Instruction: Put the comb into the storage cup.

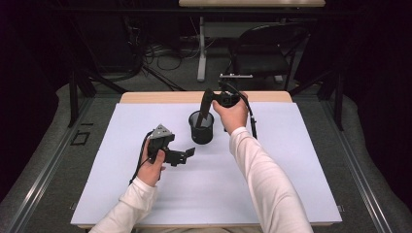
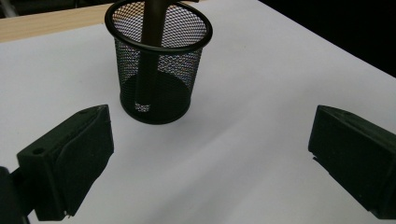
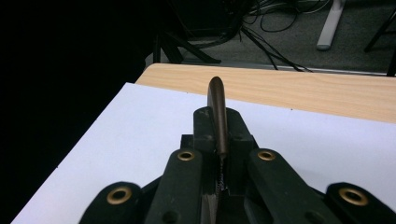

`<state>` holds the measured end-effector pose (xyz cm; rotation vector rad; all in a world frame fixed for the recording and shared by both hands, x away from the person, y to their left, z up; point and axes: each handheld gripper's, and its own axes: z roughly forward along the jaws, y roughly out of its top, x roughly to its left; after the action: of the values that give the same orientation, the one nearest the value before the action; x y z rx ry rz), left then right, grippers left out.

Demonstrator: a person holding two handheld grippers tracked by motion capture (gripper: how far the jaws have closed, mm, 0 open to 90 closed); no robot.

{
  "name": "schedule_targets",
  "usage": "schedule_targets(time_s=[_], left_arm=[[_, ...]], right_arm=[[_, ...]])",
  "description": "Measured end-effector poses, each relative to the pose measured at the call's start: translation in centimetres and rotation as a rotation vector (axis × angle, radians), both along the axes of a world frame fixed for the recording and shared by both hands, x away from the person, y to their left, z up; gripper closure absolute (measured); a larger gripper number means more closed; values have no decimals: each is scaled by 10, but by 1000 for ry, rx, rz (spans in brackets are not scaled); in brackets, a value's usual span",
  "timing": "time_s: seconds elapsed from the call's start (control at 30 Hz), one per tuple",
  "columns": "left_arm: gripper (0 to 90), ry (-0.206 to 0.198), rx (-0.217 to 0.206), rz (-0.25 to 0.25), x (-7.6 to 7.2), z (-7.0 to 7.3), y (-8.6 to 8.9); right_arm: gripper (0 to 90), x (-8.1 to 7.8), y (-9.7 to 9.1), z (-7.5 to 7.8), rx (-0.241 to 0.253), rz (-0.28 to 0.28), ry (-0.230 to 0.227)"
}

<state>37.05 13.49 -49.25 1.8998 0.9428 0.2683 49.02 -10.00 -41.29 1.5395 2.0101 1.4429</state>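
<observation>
The right claw [image 1: 210,99] grips a dark brown pen [image 2: 150,51] standing inside the black mesh pen cup [image 1: 201,127] on the white worktop [image 1: 272,160], apparently mid-placement; next it should let go, while the left claw [image 1: 187,154] waits open nearby

My wooden table [image 1: 145,97] carries a white sheet [image 1: 291,160]; grey carpet floor [image 1: 48,145] surrounds it; upper right of the frame stands a black chair [image 1: 265,51]; cables [image 1: 165,56] lie upper centre; the walls are dark.
</observation>
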Motion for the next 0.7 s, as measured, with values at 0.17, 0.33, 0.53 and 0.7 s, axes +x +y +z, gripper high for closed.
schedule_targets(time_s=[0.17,0.33,0.53,0.7], left_arm=[[4,0,3,0,0,0,0],[4,1,2,0,0,0,0],[4,2,-1,0,0,-1,0],[4,1,4,0,0,-1,-1]], right_arm=[[869,0,0,-1,2,-2,2],[869,0,-4,-3,17,-8,6],[868,1,-12,-6,47,-20,24],[868,1,-17,-9,73,-29,37]])
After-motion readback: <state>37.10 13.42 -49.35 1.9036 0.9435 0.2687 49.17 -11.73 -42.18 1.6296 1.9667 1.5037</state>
